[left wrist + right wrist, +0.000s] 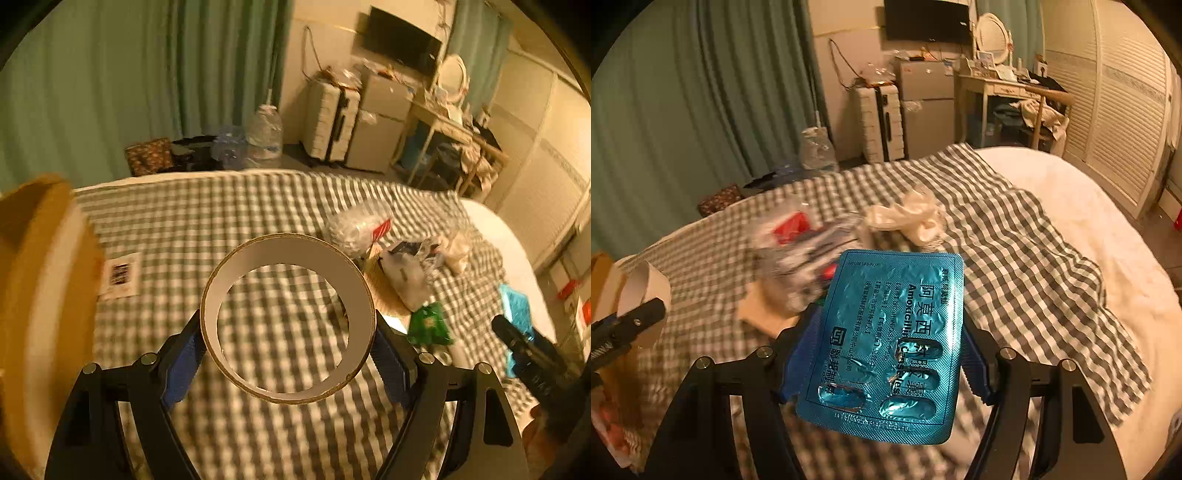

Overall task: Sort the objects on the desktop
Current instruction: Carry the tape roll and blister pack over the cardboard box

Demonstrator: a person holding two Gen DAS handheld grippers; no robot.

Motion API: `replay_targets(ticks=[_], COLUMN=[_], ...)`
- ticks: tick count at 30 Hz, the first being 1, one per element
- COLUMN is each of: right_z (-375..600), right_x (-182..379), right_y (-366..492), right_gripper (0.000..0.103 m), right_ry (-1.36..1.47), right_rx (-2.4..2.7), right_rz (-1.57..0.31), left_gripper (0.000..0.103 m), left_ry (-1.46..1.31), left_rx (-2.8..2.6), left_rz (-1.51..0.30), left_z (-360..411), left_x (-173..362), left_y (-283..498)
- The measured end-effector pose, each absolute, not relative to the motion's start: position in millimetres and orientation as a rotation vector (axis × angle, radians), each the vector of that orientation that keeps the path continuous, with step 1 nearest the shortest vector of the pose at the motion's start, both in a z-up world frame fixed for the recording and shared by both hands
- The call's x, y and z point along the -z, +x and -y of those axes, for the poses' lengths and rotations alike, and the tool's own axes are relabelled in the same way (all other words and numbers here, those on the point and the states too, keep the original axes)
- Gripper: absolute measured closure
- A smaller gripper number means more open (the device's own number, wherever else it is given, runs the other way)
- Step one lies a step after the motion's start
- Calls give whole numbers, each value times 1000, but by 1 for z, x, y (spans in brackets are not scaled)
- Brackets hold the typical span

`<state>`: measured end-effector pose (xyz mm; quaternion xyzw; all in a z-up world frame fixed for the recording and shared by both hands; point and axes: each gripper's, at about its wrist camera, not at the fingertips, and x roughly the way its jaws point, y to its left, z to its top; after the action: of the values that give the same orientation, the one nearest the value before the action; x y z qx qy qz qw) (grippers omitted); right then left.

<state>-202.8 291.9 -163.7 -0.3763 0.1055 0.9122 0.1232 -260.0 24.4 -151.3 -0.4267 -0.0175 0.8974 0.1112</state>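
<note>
The left gripper [288, 354] jaws pinch an empty tape core [288, 317] above the checked bed [221, 221]; the right gripper [886, 354] jaws clamp a blue blister pack [886, 343], apparently near the bed's middle.

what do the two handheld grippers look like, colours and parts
Both are alike. The left gripper and the right gripper have black angular linkage arms joined by round silver pivot pins, and blue ribbed pads line the inside of the jaws. Seen from the right wrist, the left gripper also shows a small metal spring. No sleeves or cables are visible.
</note>
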Motion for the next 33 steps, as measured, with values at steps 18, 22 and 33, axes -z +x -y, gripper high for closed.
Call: replay_targets(ticks=[18, 22, 33], right_z=[-140, -108, -34], right_x=[17, -3, -39], right_y=[-99, -90, -98], right_gripper=[34, 34, 34], right_ry=[-870, -847, -806], right_rx=[-3014, -3085, -3229], right_rz=[-104, -50, 55], left_gripper=[19, 19, 18], left_ry=[-1067, -1029, -946], left_rx=[-2838, -2907, -3033], left_rz=[89, 60, 37], left_z=[88, 107, 167], left_x=[32, 8, -24], left_y=[-130, -121, -115])
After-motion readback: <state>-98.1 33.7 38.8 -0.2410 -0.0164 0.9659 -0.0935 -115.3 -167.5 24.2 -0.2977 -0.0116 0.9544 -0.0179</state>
